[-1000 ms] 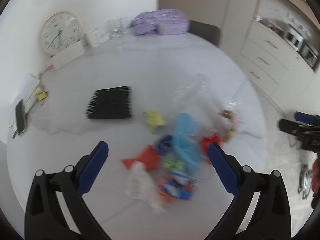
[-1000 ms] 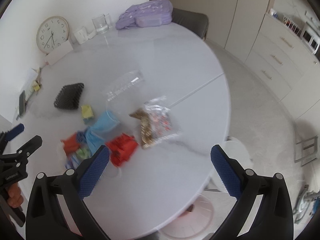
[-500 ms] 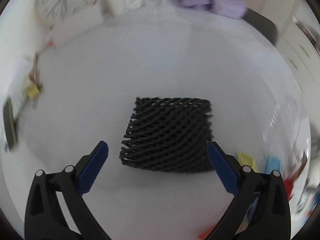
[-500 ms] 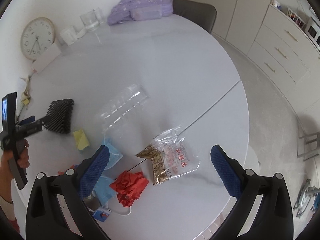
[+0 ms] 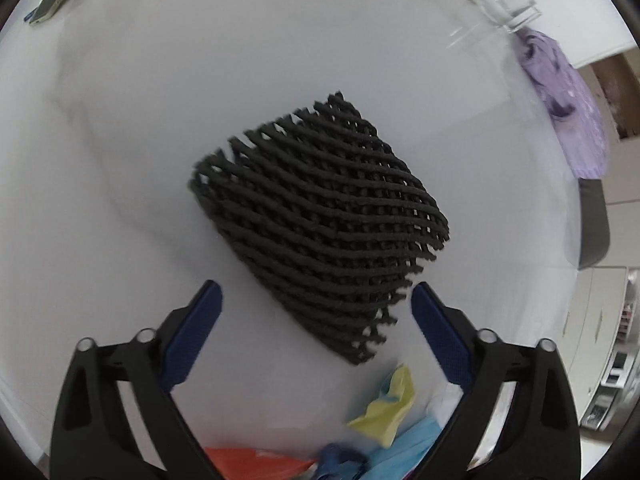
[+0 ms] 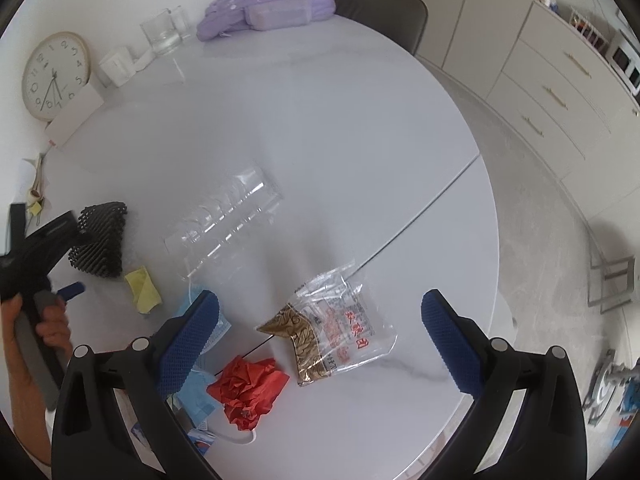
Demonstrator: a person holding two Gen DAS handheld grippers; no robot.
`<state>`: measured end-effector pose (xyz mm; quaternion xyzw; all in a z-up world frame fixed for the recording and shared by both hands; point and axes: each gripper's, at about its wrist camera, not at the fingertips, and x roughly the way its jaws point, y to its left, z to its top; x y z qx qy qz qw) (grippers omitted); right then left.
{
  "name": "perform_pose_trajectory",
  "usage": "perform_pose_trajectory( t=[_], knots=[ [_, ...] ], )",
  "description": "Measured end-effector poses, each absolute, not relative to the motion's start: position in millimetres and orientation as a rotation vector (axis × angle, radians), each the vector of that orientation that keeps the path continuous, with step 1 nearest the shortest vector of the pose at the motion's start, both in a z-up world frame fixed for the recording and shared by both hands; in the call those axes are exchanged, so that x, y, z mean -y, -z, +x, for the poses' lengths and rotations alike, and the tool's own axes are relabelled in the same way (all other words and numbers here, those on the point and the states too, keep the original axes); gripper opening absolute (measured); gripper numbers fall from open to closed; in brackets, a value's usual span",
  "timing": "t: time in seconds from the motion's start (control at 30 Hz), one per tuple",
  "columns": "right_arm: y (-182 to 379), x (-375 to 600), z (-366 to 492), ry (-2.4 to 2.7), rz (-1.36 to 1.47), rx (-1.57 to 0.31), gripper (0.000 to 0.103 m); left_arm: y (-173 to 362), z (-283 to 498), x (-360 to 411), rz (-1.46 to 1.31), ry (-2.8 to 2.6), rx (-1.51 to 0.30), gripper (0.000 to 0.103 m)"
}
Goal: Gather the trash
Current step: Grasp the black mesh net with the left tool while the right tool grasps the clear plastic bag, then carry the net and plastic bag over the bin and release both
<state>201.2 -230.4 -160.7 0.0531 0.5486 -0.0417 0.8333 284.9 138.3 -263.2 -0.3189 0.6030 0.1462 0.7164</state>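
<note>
On the white table [image 6: 320, 120] lie one black foam net sleeve [image 5: 320, 220], one crumpled yellow wrapper [image 6: 143, 289], one crumpled red wrapper [image 6: 248, 386], one clear snack bag [image 6: 340, 328], one clear plastic tray [image 6: 224, 220] and one blue face mask [image 6: 200, 384]. At the far edge stand two drinking glasses [image 6: 162, 34], one purple bag [image 6: 272, 0] and one wall clock [image 6: 54, 74]. Two grippers are in view: left gripper [image 5: 316, 322], right gripper [image 6: 320, 332].
</note>
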Motion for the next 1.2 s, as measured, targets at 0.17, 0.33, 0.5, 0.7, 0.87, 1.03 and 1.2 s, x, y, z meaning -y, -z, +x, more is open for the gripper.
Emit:
perform_pose_trajectory(
  t=[0.17,0.33,0.5,0.7,0.87,1.03,1.2],
  knots=[
    [157,233,197,0.066,0.103,-1.144,0.100,266,305,-130,-0.707,-0.369,-1.307,0.069],
    [172,254,188,0.131,0.118,-1.169,0.100,265,314,-133,-0.668,-0.330,-1.298,0.036],
    [203,264,190,0.113,0.199,-1.236,0.094,258,310,-134,-0.619,-0.248,-1.256,0.017],
    [229,225,199,-0.055,-0.096,-1.214,0.101,231,312,-122,-0.425,-0.144,-1.148,0.014],
    [254,227,213,-0.107,-0.104,-1.240,0.078,217,303,-119,-0.371,-0.061,-1.121,0.013],
    [254,252,217,-0.125,0.040,-1.249,0.043,184,285,-95,-0.257,0.019,-1.066,0.013],
    [217,275,181,-0.113,0.040,-1.169,0.042,145,229,-45,-0.128,0.188,-1.036,0.013]
  ],
)
